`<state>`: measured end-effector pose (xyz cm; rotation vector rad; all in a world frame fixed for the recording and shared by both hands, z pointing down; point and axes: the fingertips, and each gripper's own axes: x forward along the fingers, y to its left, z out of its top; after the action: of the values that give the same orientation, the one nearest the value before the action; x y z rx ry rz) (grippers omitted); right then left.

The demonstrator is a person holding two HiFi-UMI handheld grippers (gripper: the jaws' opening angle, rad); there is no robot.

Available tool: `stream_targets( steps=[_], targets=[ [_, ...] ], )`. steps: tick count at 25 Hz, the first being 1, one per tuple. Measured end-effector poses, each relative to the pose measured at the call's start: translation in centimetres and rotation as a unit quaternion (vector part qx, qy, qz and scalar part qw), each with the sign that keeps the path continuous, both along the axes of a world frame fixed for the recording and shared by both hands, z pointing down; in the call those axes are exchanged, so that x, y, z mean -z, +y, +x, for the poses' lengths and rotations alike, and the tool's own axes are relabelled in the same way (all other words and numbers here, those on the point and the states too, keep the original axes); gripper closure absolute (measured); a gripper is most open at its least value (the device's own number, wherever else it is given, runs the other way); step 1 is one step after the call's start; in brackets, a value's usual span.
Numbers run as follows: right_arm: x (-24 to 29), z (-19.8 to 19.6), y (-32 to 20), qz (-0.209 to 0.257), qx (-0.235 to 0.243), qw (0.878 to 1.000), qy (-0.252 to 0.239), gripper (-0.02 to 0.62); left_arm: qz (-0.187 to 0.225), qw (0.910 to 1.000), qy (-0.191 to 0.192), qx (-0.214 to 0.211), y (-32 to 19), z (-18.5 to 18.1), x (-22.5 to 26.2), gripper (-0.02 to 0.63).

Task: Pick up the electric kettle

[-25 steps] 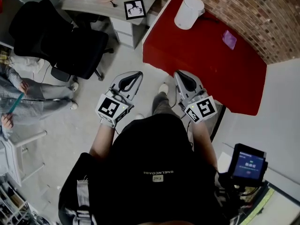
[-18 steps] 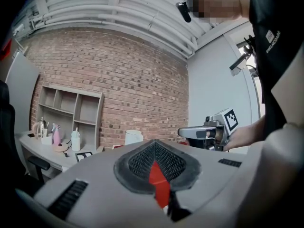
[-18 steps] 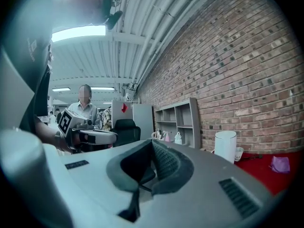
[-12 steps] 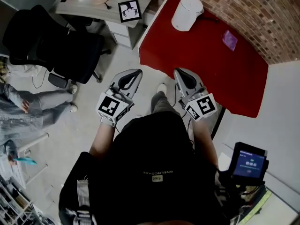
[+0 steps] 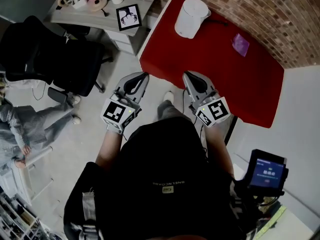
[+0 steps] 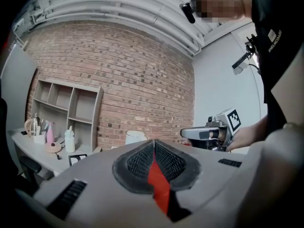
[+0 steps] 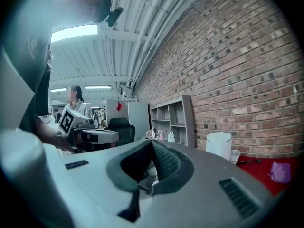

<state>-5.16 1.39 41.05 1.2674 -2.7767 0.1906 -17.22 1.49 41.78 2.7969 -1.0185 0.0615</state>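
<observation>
The white cylindrical electric kettle [image 5: 190, 18] stands upright at the far left corner of the red-covered table [image 5: 215, 71], close to the brown brick wall [image 5: 260, 11]. In the left gripper view the same kettle [image 6: 135, 137] shows just above the jaws, in front of the bricks. In the right gripper view it [image 7: 219, 145] stands to the right of the jaws. It is well apart from both grippers, and nothing touches it.

The left gripper [image 5: 145, 74] is held level above the pale floor, just beside the near edge of the table. Its own camera shows the left gripper [image 6: 154, 140] with both dark ribbed pads meeting at the tip, so it is closed and empty. The right gripper [image 5: 186, 74] is next to it, over the near edge of the red cover. In its own view the right gripper [image 7: 152, 141] also has the pads together at the tip, with nothing between them.

A small purple object [image 5: 240, 43] lies on the table, to the right of the kettle and apart from it. To the left of the table there is a grey desk [image 5: 95, 15] with small items on it, and a black office chair [image 5: 50, 59] stands near it. A seated person [image 5: 22, 129] is at the left edge
</observation>
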Motion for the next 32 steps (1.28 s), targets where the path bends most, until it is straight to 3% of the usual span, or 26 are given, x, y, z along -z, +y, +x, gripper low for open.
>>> stream_targets(
  steps=[6,16,32],
  targets=[
    [-0.7,3.5,-3.9,-0.011,0.009,1.000,-0.010,0.594,-0.004,0.9999,-0.010,0.001,-3.7,3.8,-0.2,0.600],
    [-0.2,4.0,-6.6,-0.009,0.019,1.000,-0.009,0.594,0.002,0.9999,-0.010,0.010,-6.0,4.3,0.3,0.600],
    [-1.4,10.2,-14.3,-0.021,0.048,0.998,-0.026,0.594,-0.017,0.9985,-0.032,0.040,-13.1,10.3,-0.7,0.600]
  ],
)
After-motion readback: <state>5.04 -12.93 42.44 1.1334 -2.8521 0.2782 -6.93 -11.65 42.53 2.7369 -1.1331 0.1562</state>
